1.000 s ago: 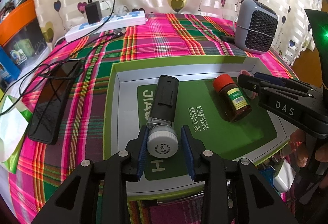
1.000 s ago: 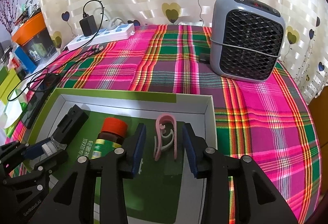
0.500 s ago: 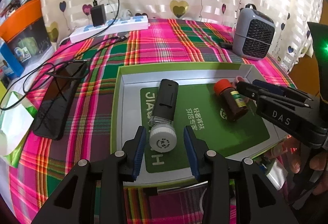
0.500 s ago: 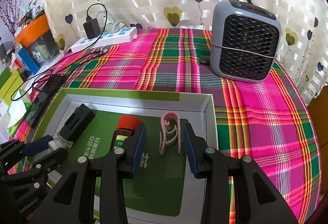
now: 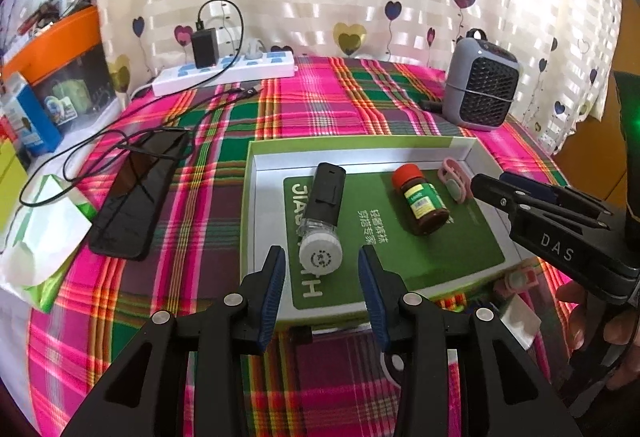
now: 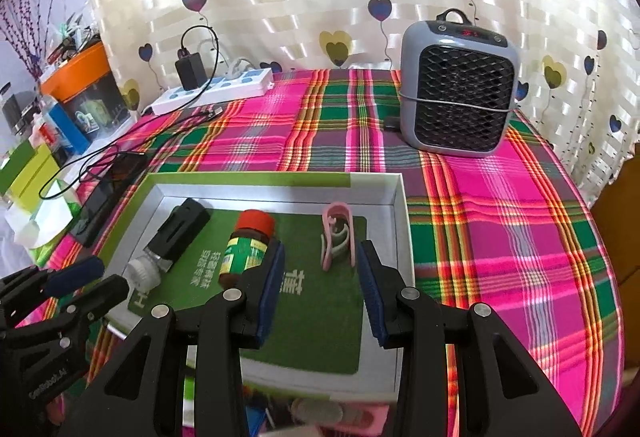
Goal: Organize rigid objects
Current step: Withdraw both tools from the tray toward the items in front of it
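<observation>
The left gripper (image 5: 322, 279) stands open with nothing between its ribbed blue pads; the white round cap of a black cylinder (image 5: 323, 211) lies just ahead. The right gripper (image 6: 320, 283) gapes empty too, near a curved pink clip (image 6: 337, 237). Between them lies a brown bottle (image 6: 246, 247) with a red cap. All three rest on green felt in a shallow white box (image 6: 402, 205) on a plaid cloth (image 6: 500, 221).
</observation>
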`<state>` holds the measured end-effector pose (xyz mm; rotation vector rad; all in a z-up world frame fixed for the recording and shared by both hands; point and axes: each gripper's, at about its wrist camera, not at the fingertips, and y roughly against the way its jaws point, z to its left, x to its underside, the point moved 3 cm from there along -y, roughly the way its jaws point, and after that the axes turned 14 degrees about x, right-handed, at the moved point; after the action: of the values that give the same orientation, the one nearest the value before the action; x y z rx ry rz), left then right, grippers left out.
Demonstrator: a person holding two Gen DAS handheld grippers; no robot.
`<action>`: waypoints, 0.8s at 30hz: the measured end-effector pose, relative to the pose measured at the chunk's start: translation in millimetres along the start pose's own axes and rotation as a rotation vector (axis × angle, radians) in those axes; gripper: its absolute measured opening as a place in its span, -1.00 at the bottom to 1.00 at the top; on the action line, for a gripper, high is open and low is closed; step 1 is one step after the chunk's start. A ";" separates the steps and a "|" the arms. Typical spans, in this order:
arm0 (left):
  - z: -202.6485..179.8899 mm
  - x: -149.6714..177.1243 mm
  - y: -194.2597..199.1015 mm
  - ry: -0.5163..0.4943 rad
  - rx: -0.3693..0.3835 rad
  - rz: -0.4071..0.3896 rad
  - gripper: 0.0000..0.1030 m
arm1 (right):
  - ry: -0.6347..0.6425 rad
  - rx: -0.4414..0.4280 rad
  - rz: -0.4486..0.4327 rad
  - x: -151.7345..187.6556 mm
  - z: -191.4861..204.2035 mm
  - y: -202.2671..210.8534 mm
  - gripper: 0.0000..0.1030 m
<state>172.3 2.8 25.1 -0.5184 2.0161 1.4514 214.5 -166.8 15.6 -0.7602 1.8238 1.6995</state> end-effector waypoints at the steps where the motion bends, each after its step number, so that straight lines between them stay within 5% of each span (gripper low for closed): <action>1: -0.4 1.1 2.2 -0.001 0.000 -0.004 -0.28 | 0.000 -0.001 -0.004 1.3 -0.4 3.0 -0.25; 24: 6.0 37.5 37.8 0.036 0.037 -0.030 -0.28 | -0.031 -0.012 -0.019 53.3 -19.3 52.6 -0.25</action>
<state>122.2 21.9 25.8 -0.5607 2.0507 1.3939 139.6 -185.9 15.9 -0.7495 1.7818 1.7023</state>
